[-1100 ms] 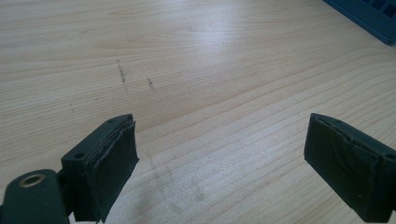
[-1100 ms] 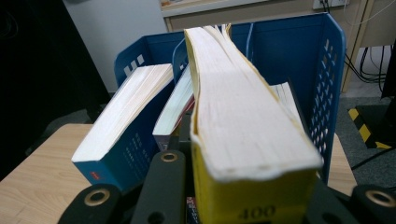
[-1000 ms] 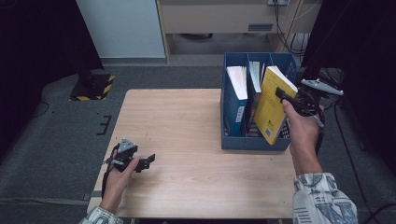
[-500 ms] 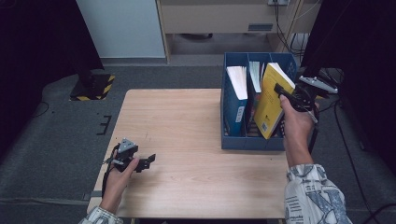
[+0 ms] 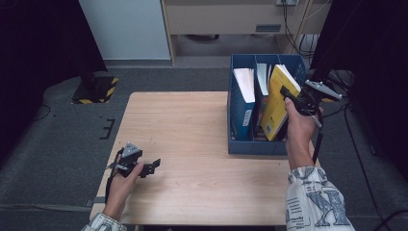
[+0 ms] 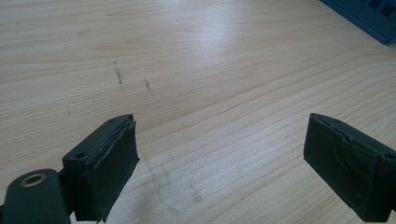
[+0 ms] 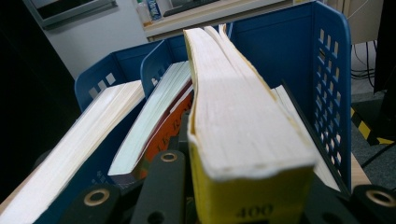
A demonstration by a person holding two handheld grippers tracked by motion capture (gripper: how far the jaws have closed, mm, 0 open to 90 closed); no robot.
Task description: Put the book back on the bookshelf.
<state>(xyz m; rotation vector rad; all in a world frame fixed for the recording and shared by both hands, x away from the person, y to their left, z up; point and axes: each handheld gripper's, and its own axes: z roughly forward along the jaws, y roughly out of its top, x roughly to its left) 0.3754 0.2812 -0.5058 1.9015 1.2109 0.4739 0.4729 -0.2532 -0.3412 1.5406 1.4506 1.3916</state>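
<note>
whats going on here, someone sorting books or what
A person holds a gripper in each hand at a wooden table. The right gripper is shut on a yellow book, which stands tilted in the blue file rack beside other books. The left gripper rests open and empty near the table's front left.

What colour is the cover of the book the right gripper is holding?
Yellow. The book shows it best in the high view, clamped by the right gripper.
</note>
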